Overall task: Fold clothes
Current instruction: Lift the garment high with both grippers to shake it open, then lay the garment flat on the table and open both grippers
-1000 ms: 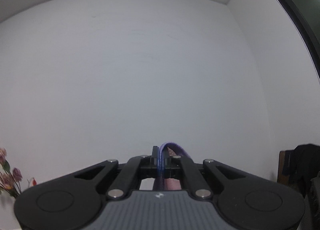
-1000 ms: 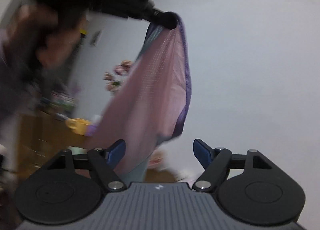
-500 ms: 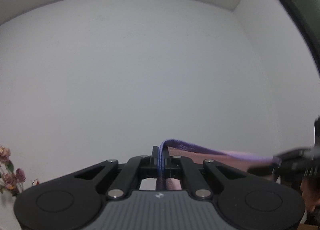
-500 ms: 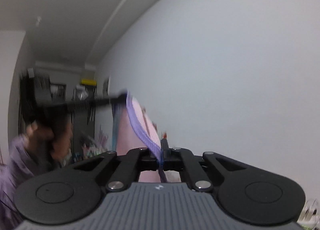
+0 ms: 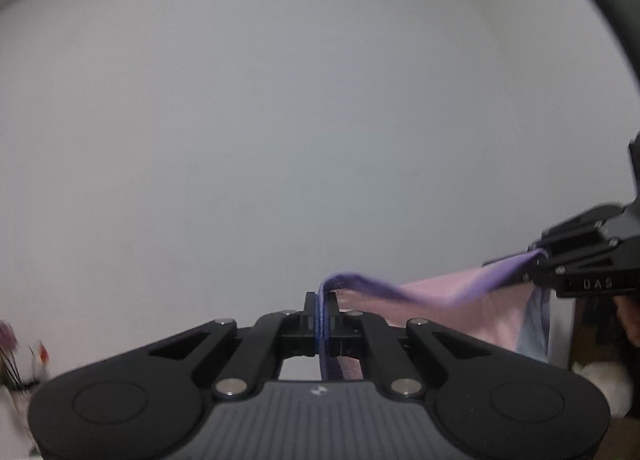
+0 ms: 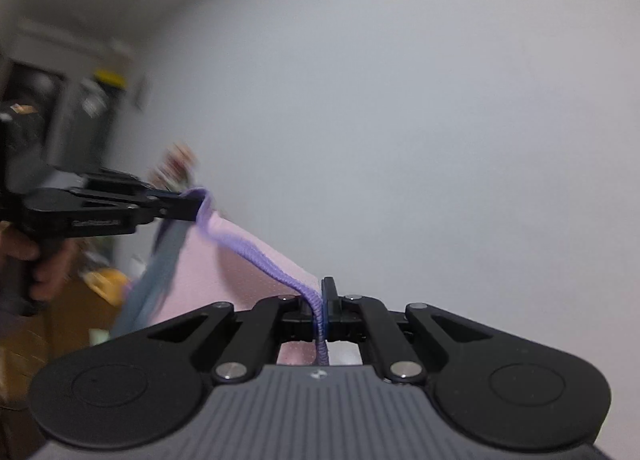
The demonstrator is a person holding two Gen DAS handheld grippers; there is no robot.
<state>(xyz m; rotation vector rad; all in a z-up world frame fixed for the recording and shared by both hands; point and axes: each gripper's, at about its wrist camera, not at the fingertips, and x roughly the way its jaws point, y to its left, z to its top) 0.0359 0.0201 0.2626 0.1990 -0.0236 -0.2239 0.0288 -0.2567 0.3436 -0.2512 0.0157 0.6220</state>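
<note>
A pink garment (image 5: 472, 312) with a purple ribbed band hangs in the air between my two grippers. My left gripper (image 5: 322, 314) is shut on the purple band at one end. My right gripper (image 6: 322, 306) is shut on the same band at the other end. In the left wrist view the right gripper (image 5: 540, 260) shows at the far right, holding the band. In the right wrist view the left gripper (image 6: 192, 206) shows at the left, with the pink garment (image 6: 208, 280) and a grey-blue part drooping below it. The band sags slightly between the grippers.
A plain white wall (image 5: 280, 120) fills both views. Flowers (image 5: 8, 344) show at the lower left of the left wrist view. A dark cabinet (image 6: 60, 116), wooden furniture (image 6: 68, 324) and a yellow object (image 6: 104, 280) stand at the left of the right wrist view.
The right gripper, open below the hanging garment a second ago, has shut on the purple band. The grippers have since moved apart, spreading the garment between them.
</note>
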